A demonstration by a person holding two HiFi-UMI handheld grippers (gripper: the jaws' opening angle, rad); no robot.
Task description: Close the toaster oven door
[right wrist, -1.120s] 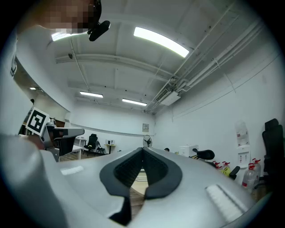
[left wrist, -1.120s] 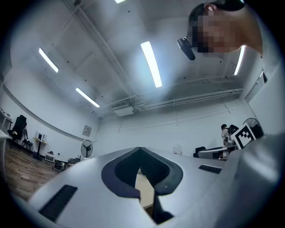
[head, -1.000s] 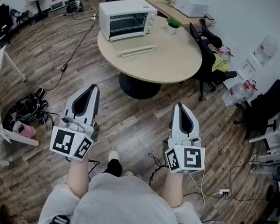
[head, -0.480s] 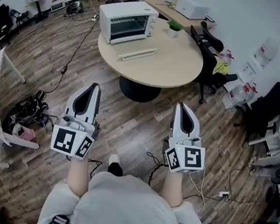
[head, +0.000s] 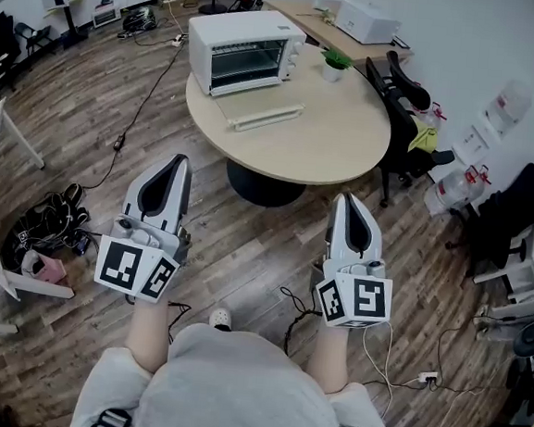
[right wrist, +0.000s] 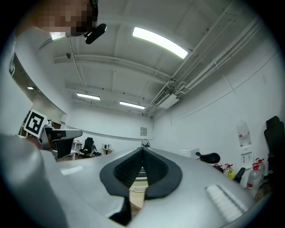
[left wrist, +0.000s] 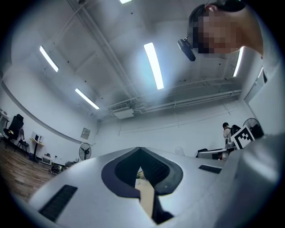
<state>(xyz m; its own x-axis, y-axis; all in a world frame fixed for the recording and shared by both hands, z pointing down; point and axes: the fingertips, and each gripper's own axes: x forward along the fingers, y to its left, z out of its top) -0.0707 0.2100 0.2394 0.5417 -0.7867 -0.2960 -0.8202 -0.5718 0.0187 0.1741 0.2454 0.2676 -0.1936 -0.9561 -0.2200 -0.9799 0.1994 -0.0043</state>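
A white toaster oven is seen at the far side of a round table, its door dropped open flat onto the tabletop. Well short of the table, the left gripper and right gripper are held above the wooden floor, each with fingers closed together on nothing.

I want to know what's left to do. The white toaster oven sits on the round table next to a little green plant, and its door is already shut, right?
Not quite. The door of the toaster oven is open, folded down flat over the round table, as the head view shows. The rest is right: the oven is white, it sits on the table, and the little plant stands next to it.
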